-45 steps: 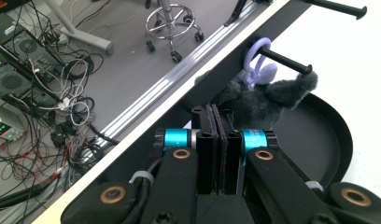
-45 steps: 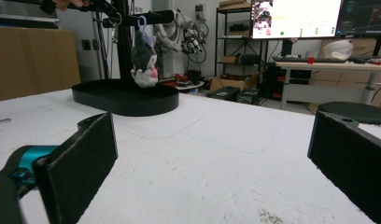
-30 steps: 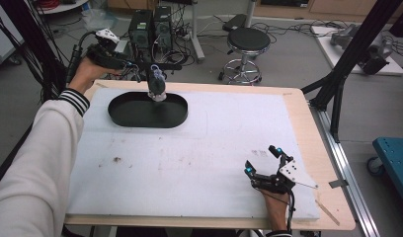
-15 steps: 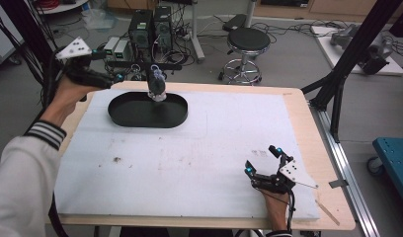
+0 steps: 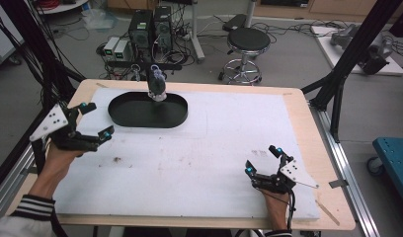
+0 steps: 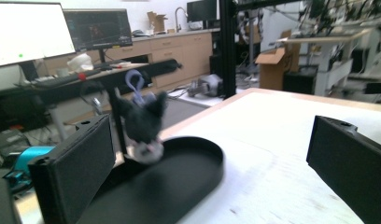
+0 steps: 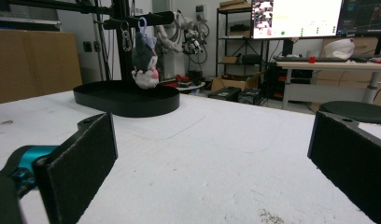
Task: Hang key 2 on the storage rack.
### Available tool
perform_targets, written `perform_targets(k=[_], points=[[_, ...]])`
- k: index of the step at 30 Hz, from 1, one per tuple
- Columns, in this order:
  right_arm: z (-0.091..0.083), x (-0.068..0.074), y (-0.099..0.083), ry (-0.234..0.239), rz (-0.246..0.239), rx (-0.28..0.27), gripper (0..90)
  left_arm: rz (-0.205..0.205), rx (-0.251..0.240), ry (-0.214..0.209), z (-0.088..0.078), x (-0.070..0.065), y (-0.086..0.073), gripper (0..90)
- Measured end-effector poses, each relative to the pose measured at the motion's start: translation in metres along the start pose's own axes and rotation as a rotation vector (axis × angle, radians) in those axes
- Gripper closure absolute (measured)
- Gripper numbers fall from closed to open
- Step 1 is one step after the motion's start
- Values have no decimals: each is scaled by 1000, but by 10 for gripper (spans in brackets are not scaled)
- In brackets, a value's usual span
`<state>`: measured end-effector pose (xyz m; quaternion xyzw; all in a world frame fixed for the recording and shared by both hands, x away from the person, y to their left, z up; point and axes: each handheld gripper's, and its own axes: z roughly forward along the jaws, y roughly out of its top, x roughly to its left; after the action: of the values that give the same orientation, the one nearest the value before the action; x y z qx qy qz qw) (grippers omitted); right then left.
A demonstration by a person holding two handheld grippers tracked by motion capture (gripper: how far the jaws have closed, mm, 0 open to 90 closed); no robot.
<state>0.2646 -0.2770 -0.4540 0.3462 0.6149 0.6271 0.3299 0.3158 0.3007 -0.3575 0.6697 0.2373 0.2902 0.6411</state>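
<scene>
We judge the main risk as a knock — the plush toy [image 5: 157, 85] hangs by its loop from a black bar [image 7: 137, 19] over the 12 o'clock edge of the black oval tray [image 5: 121, 112]; a left gripper [image 5: 93, 121] reaching in too fast could set the toy swinging, miss the grab, or shove the tray along the white mat [image 5: 199, 158]. The toy's loop could also snag on the bar if pulled sideways; that is our guess. Left gripper sits at 9 o'clock of the table, just beside the tray's 8 o'clock end, jaws spread wide, holding nothing, touching nothing. In the left gripper view the toy [image 6: 141, 122] shows between the jaws but farther off. Right gripper [image 5: 262, 160] rests at 5 o'clock on the mat — jaws wide apart too, empty; well apart from the tray [image 7: 128, 99].
</scene>
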Motion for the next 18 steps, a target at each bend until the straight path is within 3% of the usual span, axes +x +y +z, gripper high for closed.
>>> perform_targets(k=[6, 9, 18], points=[[0, 1, 0, 0, -8, 6, 7, -21, -35, 2, -13, -18, -37, 17], [0, 1, 0, 0, -8, 7, 7, -54, -33, 4, -16, -23, -55, 17], [0, 1, 0, -1, -7, 9, 7, -75, -23, 19, -18, -33, -81, 17]])
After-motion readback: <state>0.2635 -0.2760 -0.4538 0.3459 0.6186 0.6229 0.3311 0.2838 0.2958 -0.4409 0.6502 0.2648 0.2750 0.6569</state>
